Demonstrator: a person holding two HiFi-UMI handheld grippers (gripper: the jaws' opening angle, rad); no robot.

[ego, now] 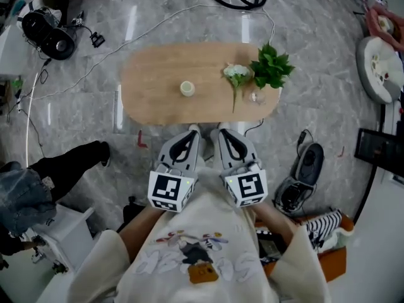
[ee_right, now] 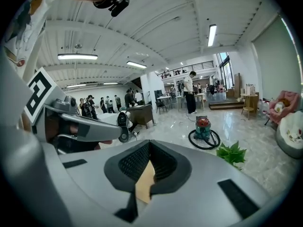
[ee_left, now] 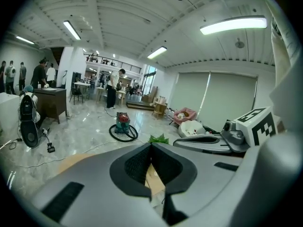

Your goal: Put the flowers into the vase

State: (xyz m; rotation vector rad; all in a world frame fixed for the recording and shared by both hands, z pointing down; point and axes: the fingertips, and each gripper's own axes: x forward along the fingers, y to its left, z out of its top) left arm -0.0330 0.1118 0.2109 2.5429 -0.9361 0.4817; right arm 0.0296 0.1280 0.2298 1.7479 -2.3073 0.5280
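Your left gripper (ego: 191,133) hangs close to your body, jaws together and empty. Your right gripper (ego: 222,133) is just beside it, also closed on nothing. Both aim at the near edge of the table (ego: 145,100), so I judge no pick has begun. Left of centre stands a small pale pot (ego: 187,88). To its right the white flowers (ego: 237,72) lie with their stem toward you, handy for pinching. Beside them are a green sprig (ego: 273,68) and what looks like a clear glass vase (ego: 255,96).

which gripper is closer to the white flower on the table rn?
Right. The right gripper is at the near edge of the table, just below and left of the white flower in the head view. The left gripper is beside it, farther left.
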